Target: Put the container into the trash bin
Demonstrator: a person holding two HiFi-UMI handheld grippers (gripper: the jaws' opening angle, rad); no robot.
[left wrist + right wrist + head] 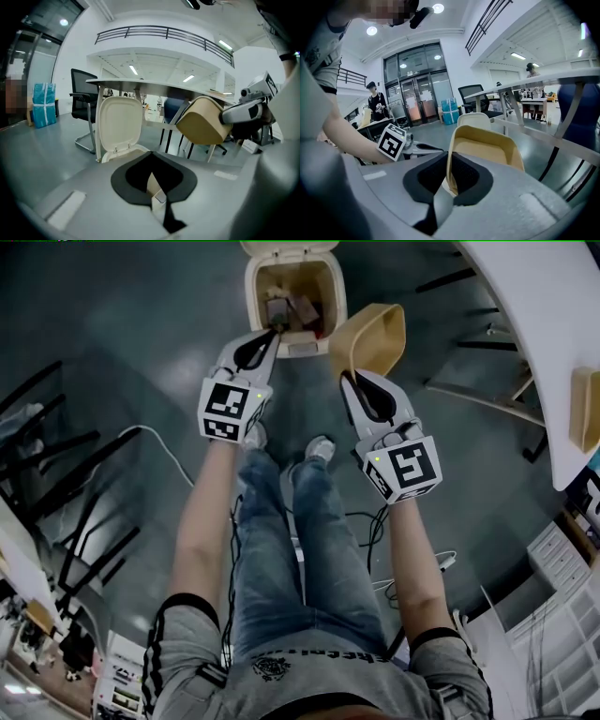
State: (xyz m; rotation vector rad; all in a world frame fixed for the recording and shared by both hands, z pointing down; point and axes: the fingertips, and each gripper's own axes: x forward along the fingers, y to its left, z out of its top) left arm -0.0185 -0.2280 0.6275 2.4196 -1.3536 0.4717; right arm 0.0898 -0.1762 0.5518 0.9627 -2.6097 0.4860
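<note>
Grey floor fills the head view, with a white table curving along its right side. The person stands on the floor in jeans, both forearms stretched forward. The cream trash bin sits on the floor just ahead of the shoes. Its lid is swung up and open, and some brownish rubbish lies inside. The tan container is off the floor, tilted in the air just beside the bin's right front corner and not in it. The right gripper is clamped on the container's near wall; in the right gripper view both black pads press on the thin rim, with the open tray facing up past them. The left gripper is at the bin's near rim. In the left gripper view its jaws are almost together on a cream sliver that looks like the bin's edge. Each gripper has a marker cube behind it, left and right. A second tan piece rests at the table's near edge. A thin cable trails on the floor at the left.
</note>
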